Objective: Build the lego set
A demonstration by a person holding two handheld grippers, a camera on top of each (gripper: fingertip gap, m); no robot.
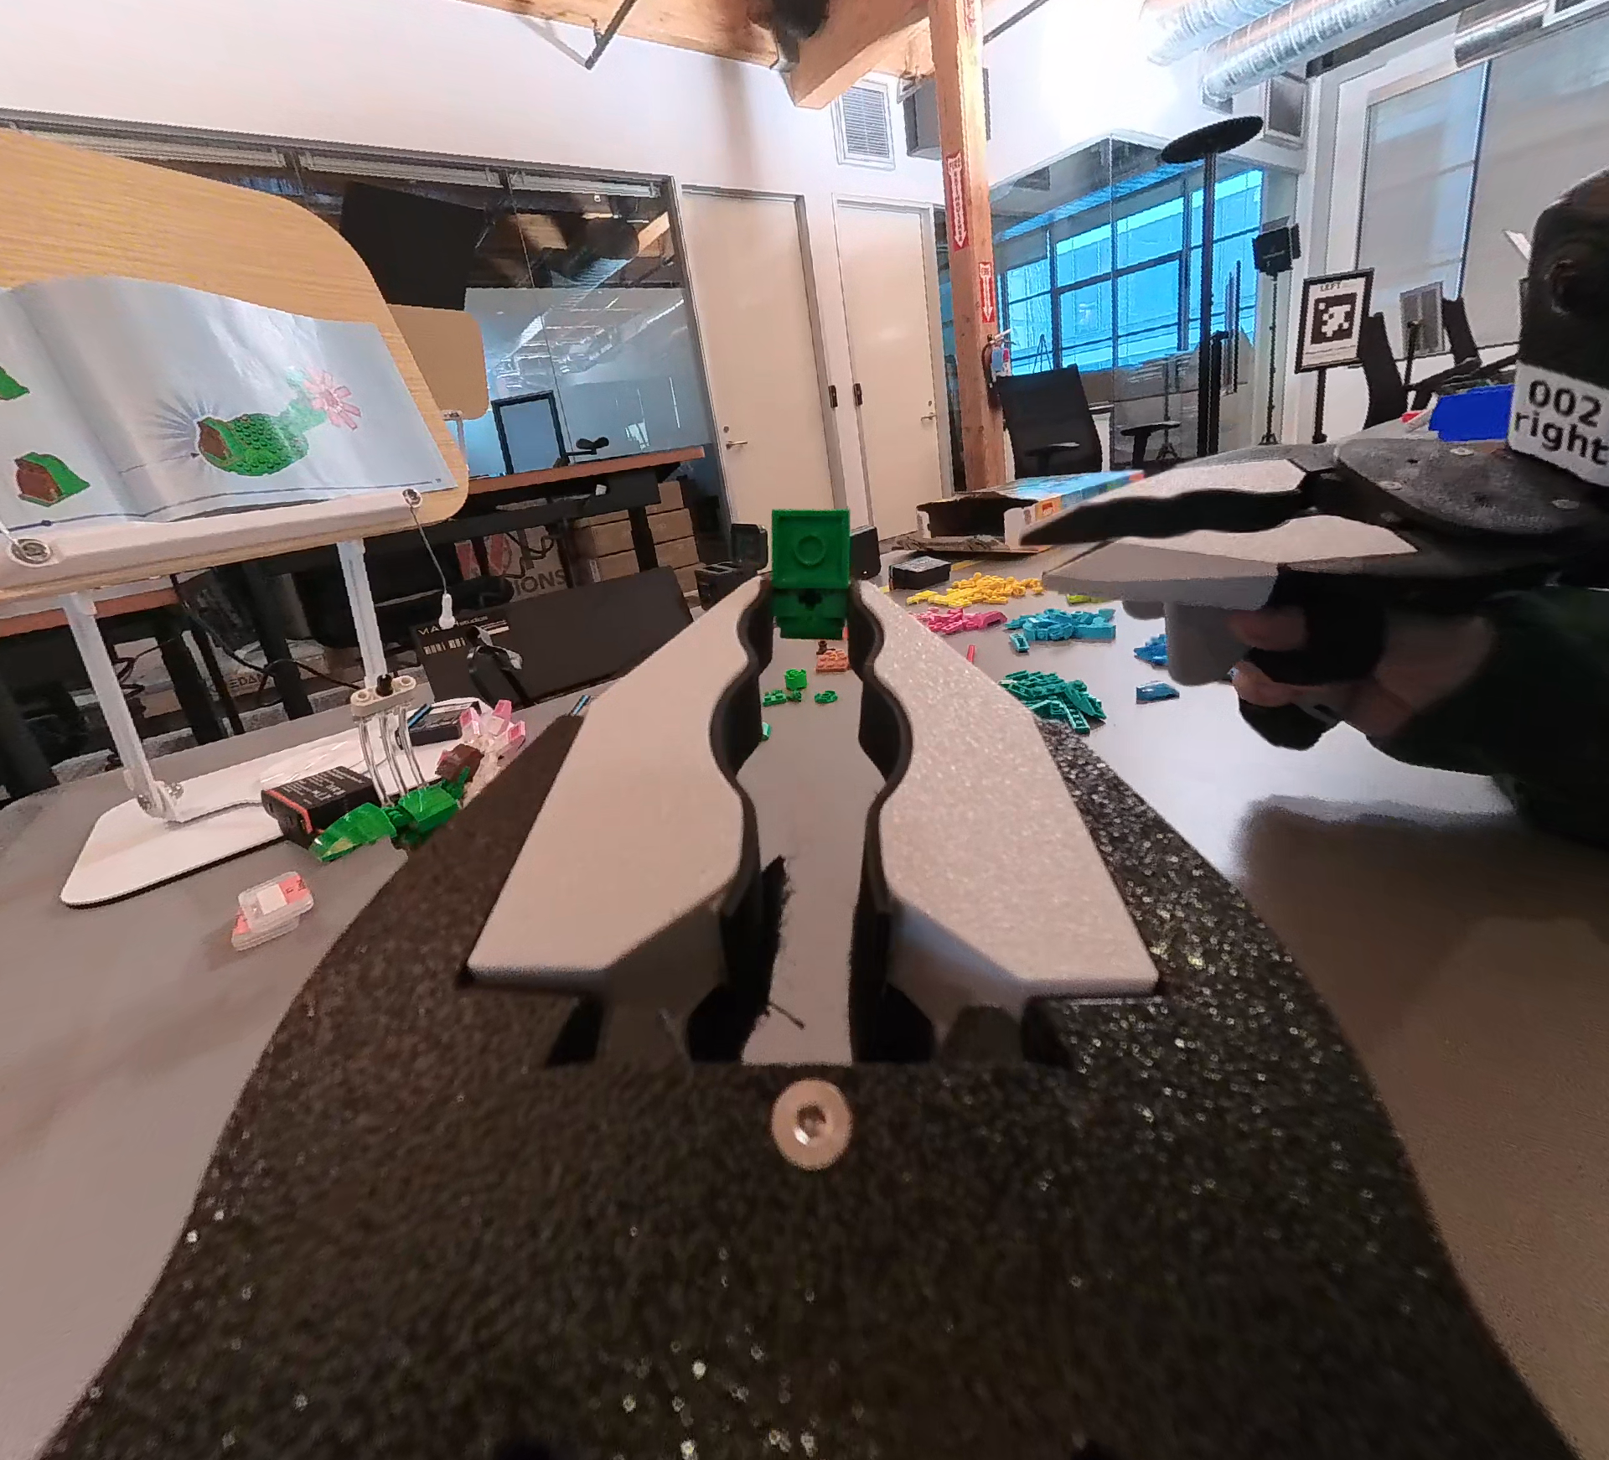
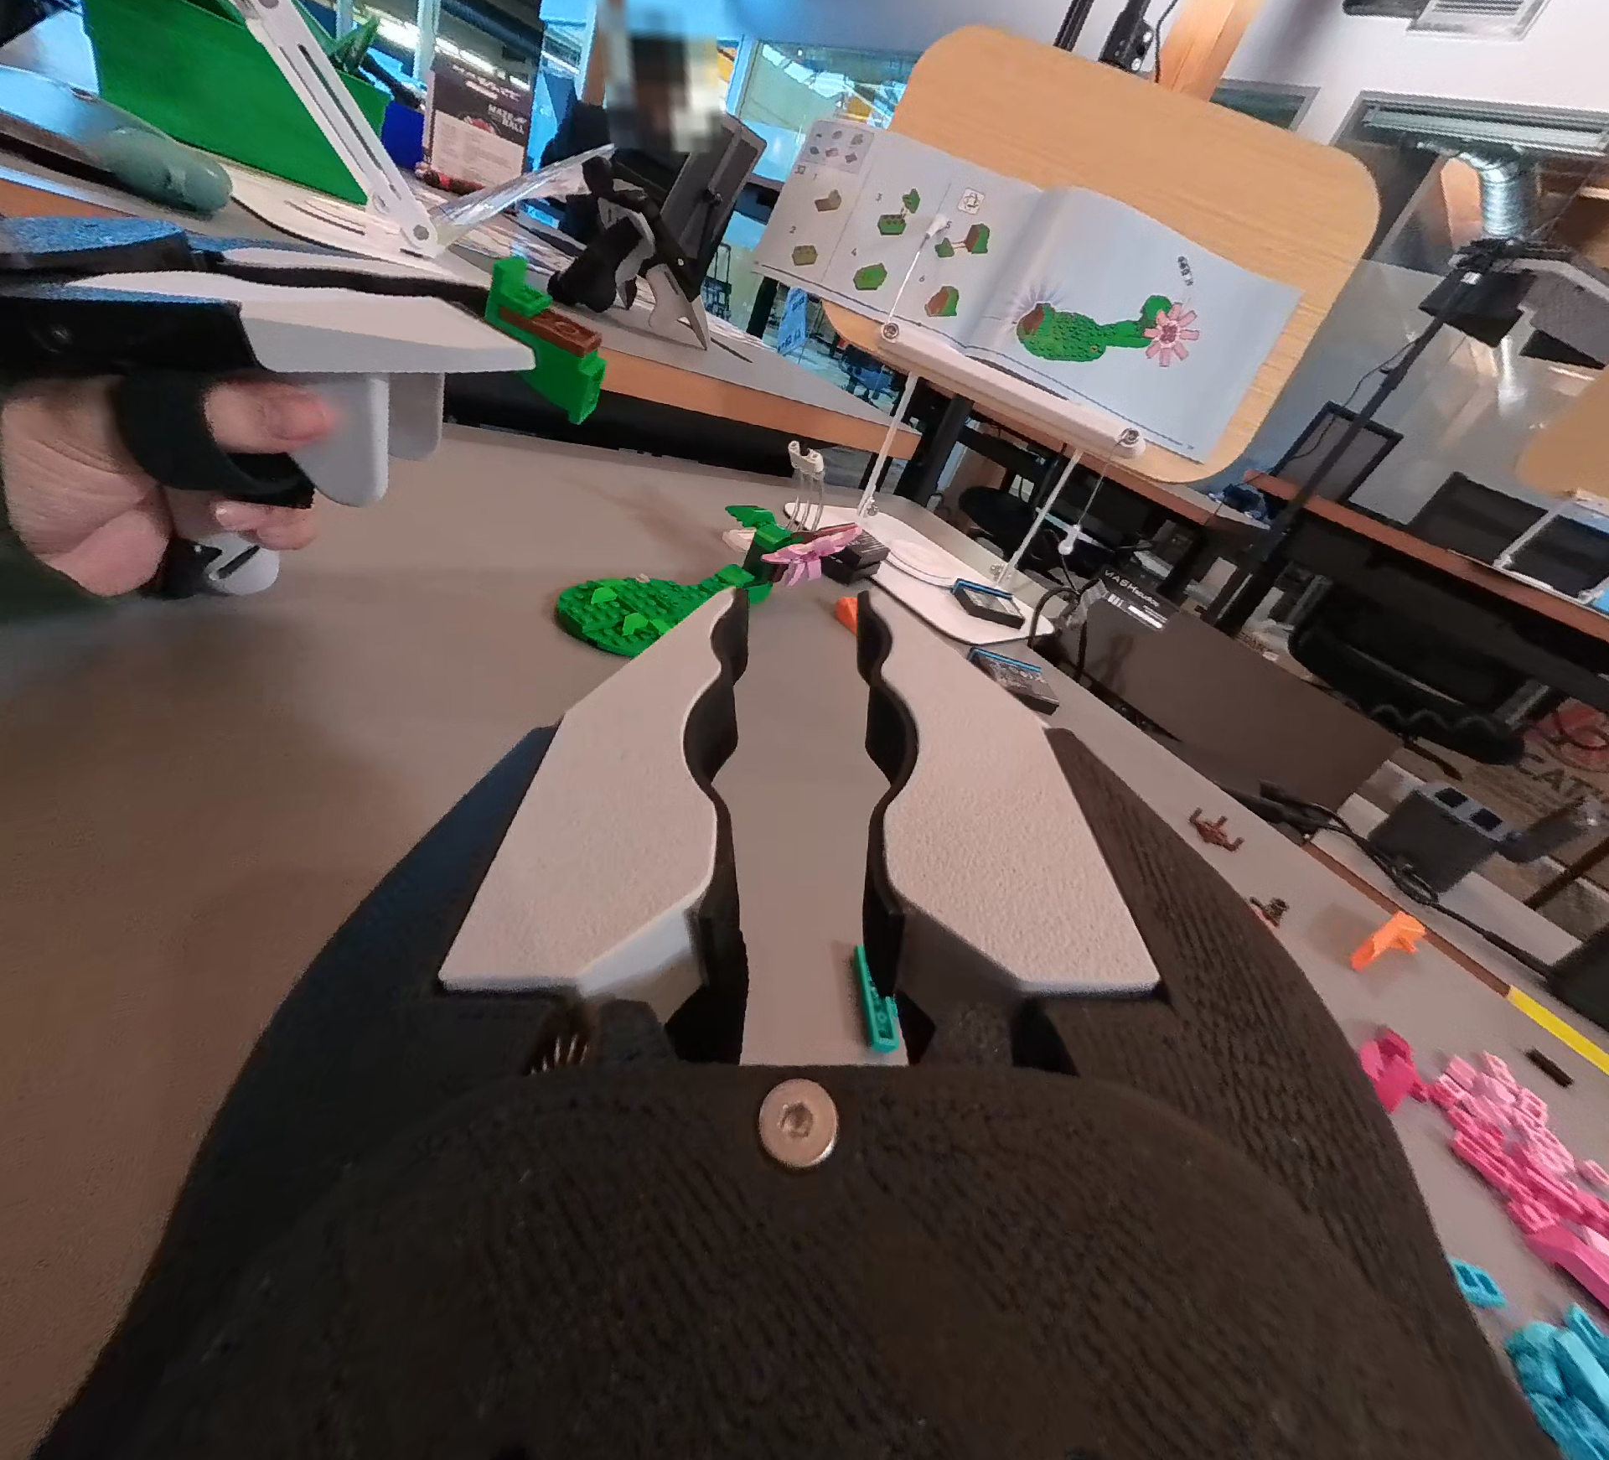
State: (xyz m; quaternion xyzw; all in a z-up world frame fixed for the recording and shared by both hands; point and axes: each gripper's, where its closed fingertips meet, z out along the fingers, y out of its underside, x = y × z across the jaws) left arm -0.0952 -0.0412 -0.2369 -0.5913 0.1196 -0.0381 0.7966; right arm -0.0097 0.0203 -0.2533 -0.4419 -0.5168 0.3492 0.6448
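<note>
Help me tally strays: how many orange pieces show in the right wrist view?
2: one orange piece by the right gripper's right fingertip, another near the table's right edge. Others may hide behind the gripper.

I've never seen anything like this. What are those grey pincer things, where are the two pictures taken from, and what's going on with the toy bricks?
Each pincer is a hand-held gripper with a camera looking along its fingers. One picture comes from the left gripper, shut on a small green brick assembly. The other comes from the right gripper, open and empty. On the grey table lie a green plate model with a pink flower and sorted brick piles. An instruction booklet stands on a holder.
</note>
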